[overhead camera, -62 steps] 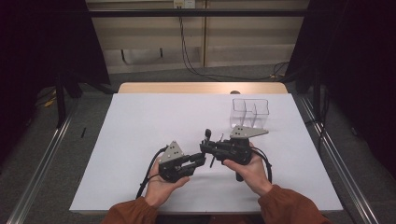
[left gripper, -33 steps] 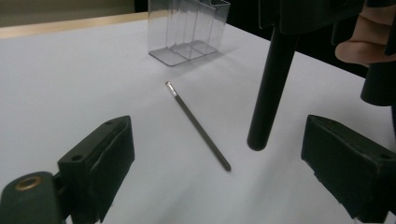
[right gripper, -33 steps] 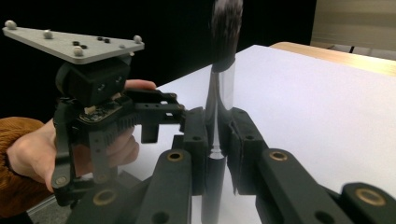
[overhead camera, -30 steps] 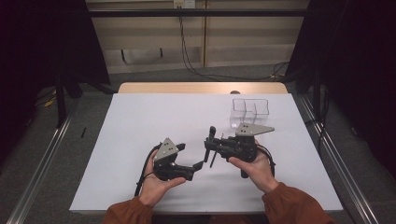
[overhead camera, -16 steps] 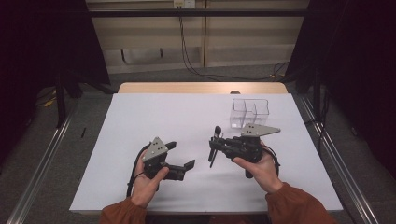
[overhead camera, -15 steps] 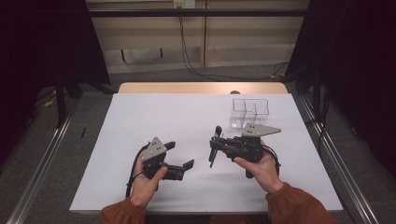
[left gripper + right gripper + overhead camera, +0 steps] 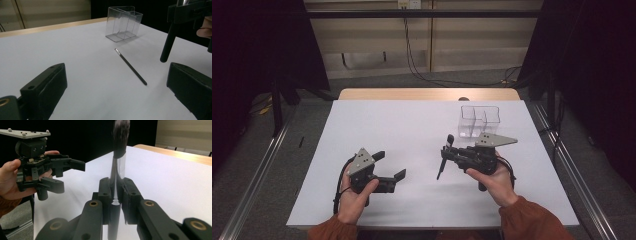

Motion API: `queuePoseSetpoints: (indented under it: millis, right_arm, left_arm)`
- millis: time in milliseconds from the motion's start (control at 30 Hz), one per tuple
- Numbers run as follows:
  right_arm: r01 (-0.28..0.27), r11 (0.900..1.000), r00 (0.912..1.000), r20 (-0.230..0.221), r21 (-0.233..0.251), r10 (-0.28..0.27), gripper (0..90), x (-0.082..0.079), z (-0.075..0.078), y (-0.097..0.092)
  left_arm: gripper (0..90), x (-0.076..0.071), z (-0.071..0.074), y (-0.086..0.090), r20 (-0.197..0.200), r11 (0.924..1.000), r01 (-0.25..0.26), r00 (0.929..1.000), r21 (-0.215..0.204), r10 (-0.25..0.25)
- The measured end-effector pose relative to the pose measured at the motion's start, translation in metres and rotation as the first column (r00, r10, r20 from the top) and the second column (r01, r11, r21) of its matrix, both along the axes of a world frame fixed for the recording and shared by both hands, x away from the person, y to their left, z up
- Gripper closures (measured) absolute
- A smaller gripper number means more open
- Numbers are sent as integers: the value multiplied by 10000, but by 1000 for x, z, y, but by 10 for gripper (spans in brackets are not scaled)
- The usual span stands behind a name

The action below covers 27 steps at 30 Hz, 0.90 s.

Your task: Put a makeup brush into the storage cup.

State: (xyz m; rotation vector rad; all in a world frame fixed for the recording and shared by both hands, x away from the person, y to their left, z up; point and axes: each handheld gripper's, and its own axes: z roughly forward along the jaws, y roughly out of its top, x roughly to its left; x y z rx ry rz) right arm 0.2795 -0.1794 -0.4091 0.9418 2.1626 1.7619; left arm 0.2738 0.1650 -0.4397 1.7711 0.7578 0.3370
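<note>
My right gripper (image 7: 448, 153) is shut on a black-handled makeup brush (image 7: 445, 156), which it holds nearly upright above the white table (image 7: 412, 125). The dark bristles (image 7: 121, 131) point up and the handle (image 7: 167, 45) hangs below the jaws. In its own view the right gripper (image 7: 117, 192) clamps the brush at the shiny ferrule. My left gripper (image 7: 389, 165) is open and holds nothing, low over the table to the brush's left. Between its jaws, the left gripper (image 7: 115, 92) looks at a thin dark stick with a silver tip (image 7: 130, 66) lying on the table.
A clear plastic box with compartments (image 7: 480, 120) stands at the back right, just beyond the right gripper; it also appears as the clear box (image 7: 123, 23) in the left gripper view. The other hand and its gripper (image 7: 40, 170) show at the left of the right gripper view.
The left gripper has drawn away to the left, so the gap between the two grippers has widened. The right gripper has drifted slightly right with the brush still clamped.
</note>
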Motion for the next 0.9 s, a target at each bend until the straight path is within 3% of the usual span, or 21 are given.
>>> queuePoseSetpoints:
  millis: [200,300,400,533,900]
  right_arm:
    - [154,9999,9999,10,23,-154,795,-1,0,-7]
    - [247,9997,9997,3,35,-247,796,-1,0,-11]
    - [324,9995,9995,38,14,-324,795,-3,1,-15]
    - [553,9985,9984,63,59,-553,795,-5,0,-23]
    - [974,9951,9951,153,147,-976,795,-6,0,-41]
  left_arm:
    - [25,-3,2,15,140,9991,-400,9991,-161,402]
    - [18,-3,1,20,122,9988,-494,9987,16,494]
    - [14,-3,2,28,240,9984,-544,9982,-170,548]
    - [17,-5,5,38,454,9962,-869,9952,-78,872]
    - [19,-14,-1,56,675,9938,-1112,9915,-45,1113]
